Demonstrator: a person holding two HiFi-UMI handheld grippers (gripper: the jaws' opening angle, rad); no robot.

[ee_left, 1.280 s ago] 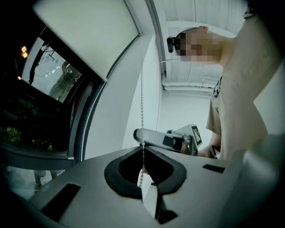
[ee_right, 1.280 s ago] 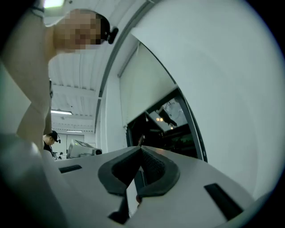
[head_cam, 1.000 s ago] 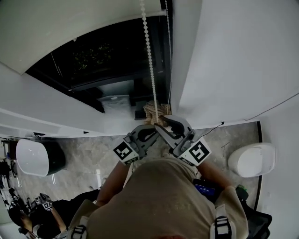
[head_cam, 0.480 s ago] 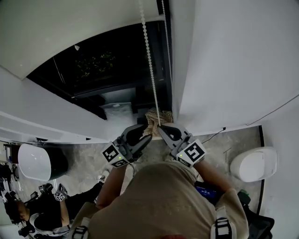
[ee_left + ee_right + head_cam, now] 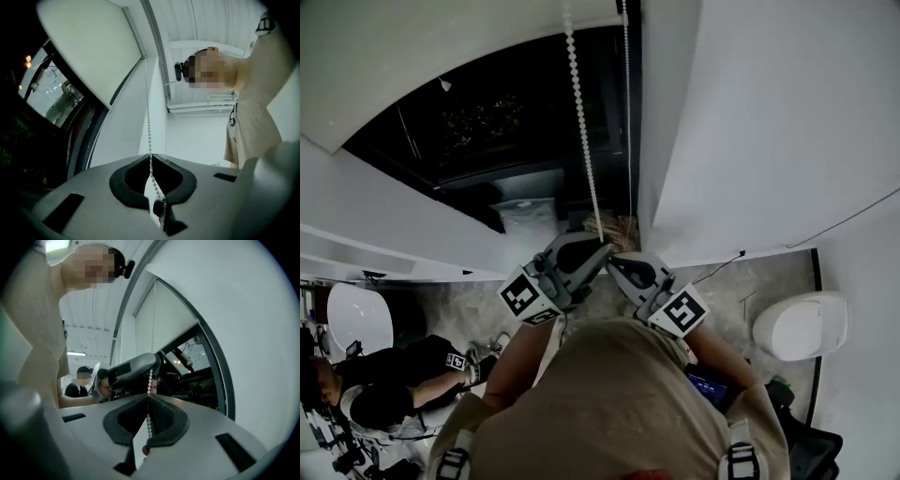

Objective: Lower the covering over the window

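L grip [image 5: 600, 251]: jaws just closing, now clamped on bead chain [image 5: 581, 122]; upper hold, prob. for next pull.
R grip [image 5: 616, 263]: pinched on same chain just below; keeps it taut.
Roller blind [image 5: 89, 51]: part-way down window [image 5: 487, 122].

**The chain hangs at the window's right edge, with both tools on it**

We stand facing the window [image 5: 487, 122]. The blind [image 5: 412, 47] covers its upper part and a wall [image 5: 769, 122] stands to its right. The bead chain [image 5: 579, 122] hangs down along the window's right side, just left of that wall. Both tools meet on it in front of us. The left tool [image 5: 603, 250] is the higher one, and its jaws have just been closing with the chain between them. The right tool [image 5: 615, 262] sits just beneath, with the chain between its jaws too. On the floor [image 5: 741, 281] below us, another person [image 5: 384, 384] is to our left.
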